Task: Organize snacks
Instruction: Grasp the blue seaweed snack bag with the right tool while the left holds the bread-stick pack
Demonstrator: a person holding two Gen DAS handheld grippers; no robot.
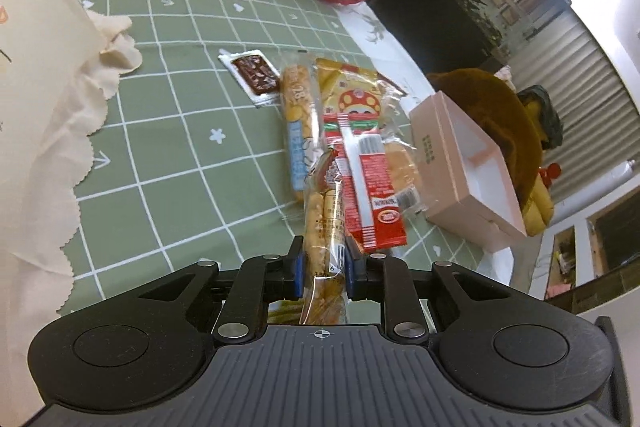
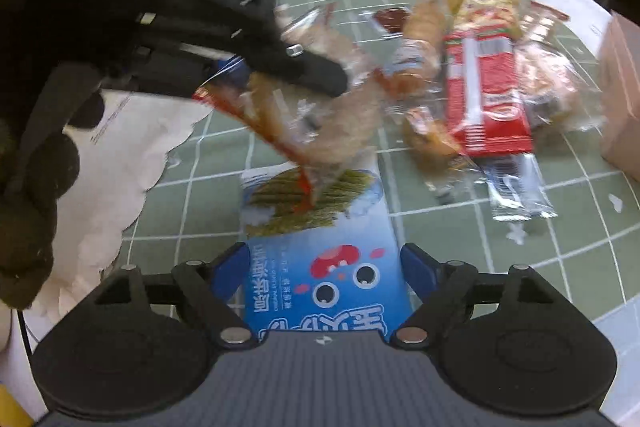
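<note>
**Ana:** Snacks first: where does each one sit?

**Ben:** The left gripper (image 1: 323,273) has a long clear-wrapped biscuit stick pack (image 1: 324,223) pinched between its blue fingers (image 1: 297,273), closed tight on the crinkly film. The right wrist view shows that pack lifted and tilted above the bench (image 1: 168,131). The right gripper (image 2: 324,273) has its fingers (image 2: 418,269) set wide on either side of a flat blue seaweed snack box (image 2: 320,267); they look to be touching its edges, so I judge it gripped. The other packets lie in a loose row in the middle of the bench: a red sachet (image 1: 370,191) on top of a mushroom-print bag (image 1: 352,95), a slim biscuit tube (image 1: 298,119) beside them, a small chocolate packet (image 1: 254,73) just beyond.

**Ana:** And how to do this step well?

**Ben:** My guess is the stick pack goes to the open pink box (image 1: 468,163) at the right. Keep the pinch near the pack's end seam, since the film is slippery and the sticks inside would likely snap under pressure. Carry it level over the row without dragging the loose tail across the sachet.

**Ana:** Textures?

**Ben:** Glossy film, stiff cardboard, and a soft green checked cloth underneath.
</note>
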